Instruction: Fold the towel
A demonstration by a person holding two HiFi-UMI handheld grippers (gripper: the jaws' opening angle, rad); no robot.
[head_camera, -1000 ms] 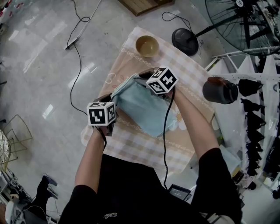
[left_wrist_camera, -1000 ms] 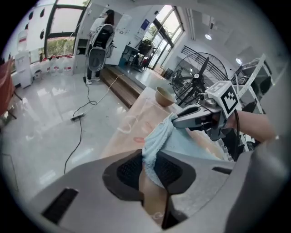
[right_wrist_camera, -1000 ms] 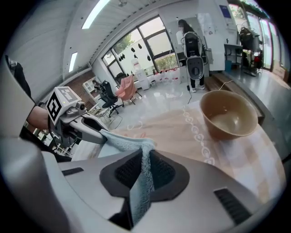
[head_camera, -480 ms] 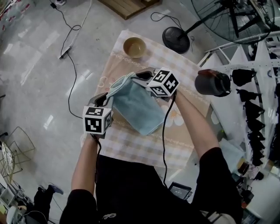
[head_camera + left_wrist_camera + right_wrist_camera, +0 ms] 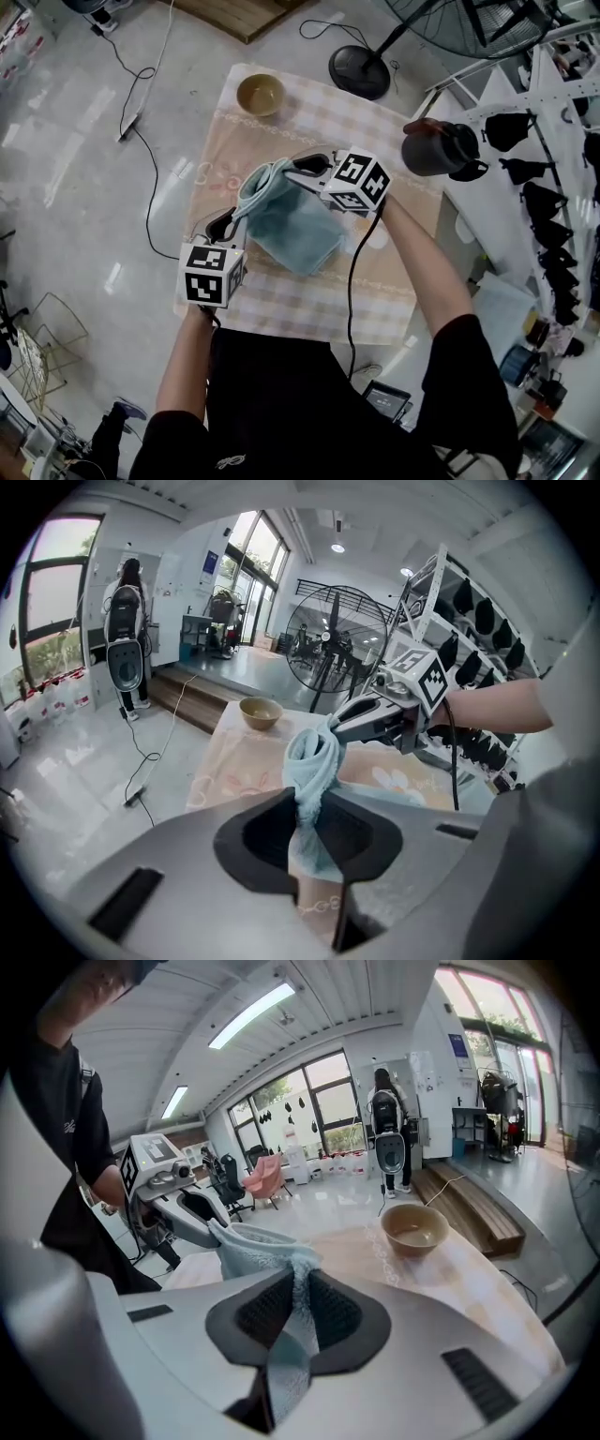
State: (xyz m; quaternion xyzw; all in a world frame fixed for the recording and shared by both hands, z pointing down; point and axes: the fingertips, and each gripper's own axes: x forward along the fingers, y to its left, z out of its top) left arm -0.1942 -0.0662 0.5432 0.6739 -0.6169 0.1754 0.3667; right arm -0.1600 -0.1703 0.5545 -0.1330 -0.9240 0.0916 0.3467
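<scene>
The grey left gripper (image 5: 228, 218) and right gripper (image 5: 298, 167) bear black-and-white marker cubes (image 5: 214, 274) and trail black cables (image 5: 351, 281); the person wears a black short-sleeved shirt (image 5: 272, 394).

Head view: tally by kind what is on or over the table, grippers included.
towel: 1
bowl: 1
tablecloth: 1
grippers: 2, left gripper and right gripper, each shut on the towel
Total: 5

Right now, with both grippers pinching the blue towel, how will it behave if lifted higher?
Likely floppy: the towel sags and bunches between the left gripper and right gripper. Probably light, since two small pinches lift its edge. Its textured pile should resist slipping.
</scene>
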